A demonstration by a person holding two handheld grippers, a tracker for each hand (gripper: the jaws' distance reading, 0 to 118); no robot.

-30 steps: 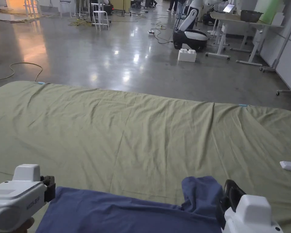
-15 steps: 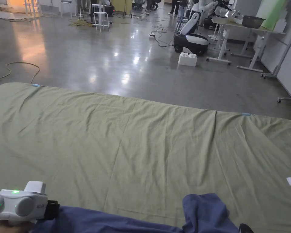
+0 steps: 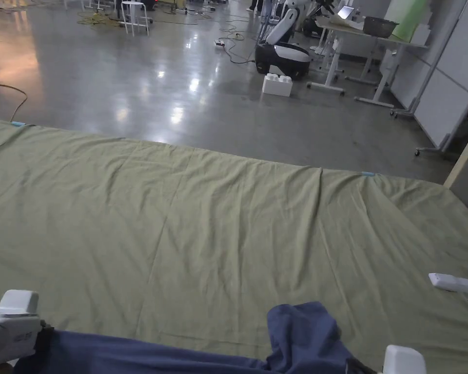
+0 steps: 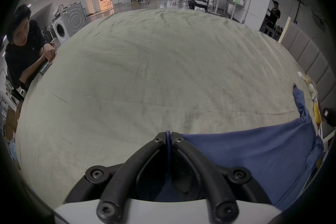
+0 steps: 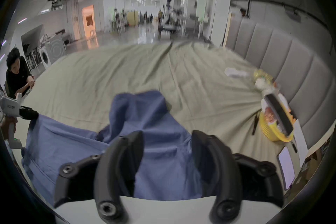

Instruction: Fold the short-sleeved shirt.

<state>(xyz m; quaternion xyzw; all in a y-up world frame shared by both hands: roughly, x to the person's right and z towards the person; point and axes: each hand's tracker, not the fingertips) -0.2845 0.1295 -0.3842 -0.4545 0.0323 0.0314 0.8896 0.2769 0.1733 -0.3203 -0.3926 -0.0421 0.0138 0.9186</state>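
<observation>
A blue short-sleeved shirt lies along the near edge of the green sheet, with one part bunched up. My left gripper is shut on the shirt's left edge, a thin fold of blue cloth pressed between its jaws. It also shows at the bottom left of the head view and far left in the right gripper view. My right gripper is open, jaws wide apart just above the bunched shirt. Its white body peeks in at the bottom of the head view.
A white remote lies on the sheet at the right. A yellow basket and a phone sit by the padded headboard. A person leans on the left edge of the bed. Beyond the far edge is shiny floor.
Both grippers have drawn back toward me and sit lower in the head view. The shirt has slid a little nearer with the left gripper. The head camera has also shifted.
</observation>
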